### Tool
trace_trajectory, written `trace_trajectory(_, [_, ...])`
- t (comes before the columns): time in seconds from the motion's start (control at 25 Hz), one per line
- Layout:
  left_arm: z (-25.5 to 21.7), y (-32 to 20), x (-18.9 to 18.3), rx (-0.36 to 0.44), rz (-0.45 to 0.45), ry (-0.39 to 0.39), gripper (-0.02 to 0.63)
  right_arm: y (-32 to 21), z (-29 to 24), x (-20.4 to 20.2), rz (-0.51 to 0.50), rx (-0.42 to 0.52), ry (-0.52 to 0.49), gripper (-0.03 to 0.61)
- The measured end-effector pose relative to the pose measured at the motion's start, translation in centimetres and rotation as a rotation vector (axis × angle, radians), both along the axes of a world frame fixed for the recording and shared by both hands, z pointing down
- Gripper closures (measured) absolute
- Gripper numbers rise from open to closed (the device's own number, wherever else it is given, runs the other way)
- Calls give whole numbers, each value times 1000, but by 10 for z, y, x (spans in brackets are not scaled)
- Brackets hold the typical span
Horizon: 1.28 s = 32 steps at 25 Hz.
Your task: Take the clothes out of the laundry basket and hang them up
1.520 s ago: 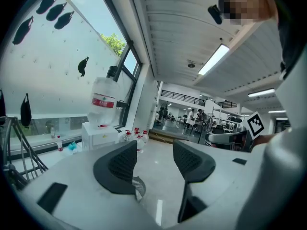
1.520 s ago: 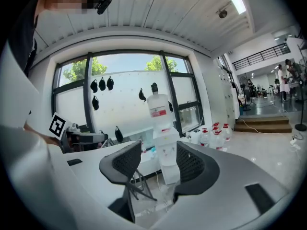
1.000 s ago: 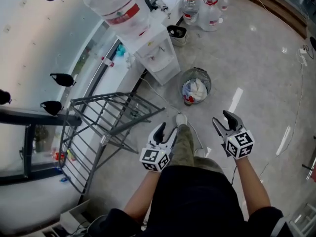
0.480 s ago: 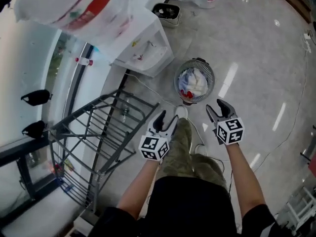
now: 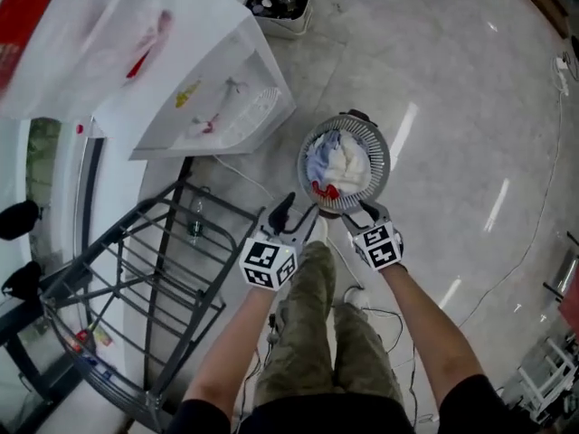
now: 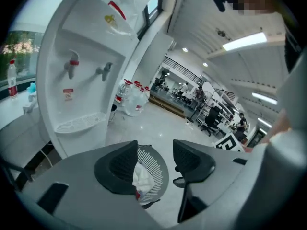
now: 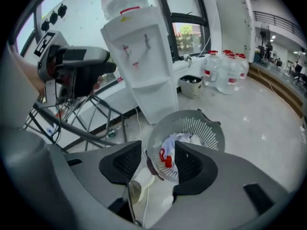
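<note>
Head view had left gripper (image 5: 294, 209) and right gripper (image 5: 359, 213) right at the laundry basket (image 5: 381, 155) of clothes (image 5: 345, 163), jaws wide, empty.

Looked like an open-plan office: water dispenser (image 6: 79, 75) by the window (image 7: 184, 35), spare water jugs (image 7: 225, 73) on the glossy floor (image 5: 470, 134), rows of office chairs (image 6: 210, 119) (far end), overhead strip lights (image 6: 244, 41).

Water bottle (image 5: 81, 34) is smeared and cut off top-left in the head view. Left gripper view: a jaw covers half the laundry basket (image 6: 153, 171). Clothes (image 5: 344, 163) are one white-red heap, garments unclear.
</note>
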State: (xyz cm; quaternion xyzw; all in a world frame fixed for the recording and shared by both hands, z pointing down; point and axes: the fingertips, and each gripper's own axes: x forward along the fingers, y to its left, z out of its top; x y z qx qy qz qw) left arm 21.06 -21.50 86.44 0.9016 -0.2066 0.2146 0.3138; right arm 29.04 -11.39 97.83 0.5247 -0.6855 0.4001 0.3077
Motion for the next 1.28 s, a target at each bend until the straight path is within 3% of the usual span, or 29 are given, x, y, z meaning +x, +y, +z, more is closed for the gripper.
trace_trajectory(0.24, [78,17,17,-9,85,-22,397,-5,102,6,-193,-69,56,380])
trace_trajectory(0.4, [110,41,16,-49,124,-16,397,-10,146,2,-252,-88,68,380])
trace_trajectory(0.76, [154,39,17,-60,52,7,397,-29,247,2,-388,-181,98,380])
trace_trajectory(1.0, [177,39,4,-58,33,3,396,-2,291,-18,-519,-495,-73,395])
trace_trajectory(1.28, [190,33,-7,-63,-8,5,396,-20,316,-15,-619,-436,11,394])
